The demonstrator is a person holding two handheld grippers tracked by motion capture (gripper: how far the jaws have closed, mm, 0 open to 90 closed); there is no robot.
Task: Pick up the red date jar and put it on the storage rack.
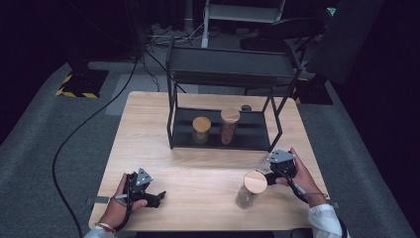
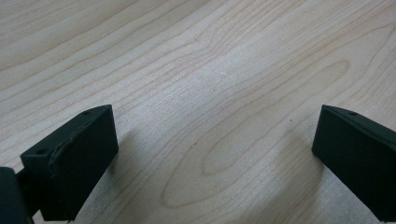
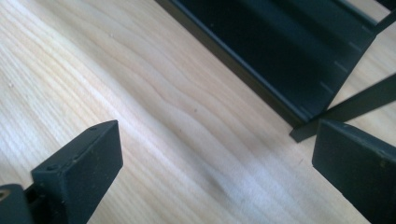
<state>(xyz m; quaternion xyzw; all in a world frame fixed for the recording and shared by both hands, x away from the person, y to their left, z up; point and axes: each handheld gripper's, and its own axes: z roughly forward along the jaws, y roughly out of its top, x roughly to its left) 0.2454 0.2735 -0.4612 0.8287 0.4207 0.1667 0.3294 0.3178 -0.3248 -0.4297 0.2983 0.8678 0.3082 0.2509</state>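
A clear glass jar (image 1: pixel 251 188) with a round wooden lid stands upright on the wooden table (image 1: pixel 198 168), front right. My right gripper (image 1: pixel 271 172) is just to its right, held in a hand; in the right gripper view (image 3: pixel 215 135) its jaws stand wide open over bare wood, holding nothing. My left gripper (image 1: pixel 153 195) rests low at the front left, also held in a hand. The left gripper view (image 2: pixel 212 126) shows its jaws wide apart above bare tabletop. Two more wooden-lidded jars, a short one (image 1: pixel 201 129) and a taller one with reddish contents (image 1: pixel 229 126), stand on a rack's lower shelf.
A black two-tier metal rack (image 1: pixel 225 67) occupies the back middle of the table; its lower shelf edge (image 3: pixel 261 60) lies close ahead of my right gripper. A small dark object (image 1: pixel 246 107) sits behind the rack. A black cable (image 1: pixel 74 134) runs over the grey floor at left.
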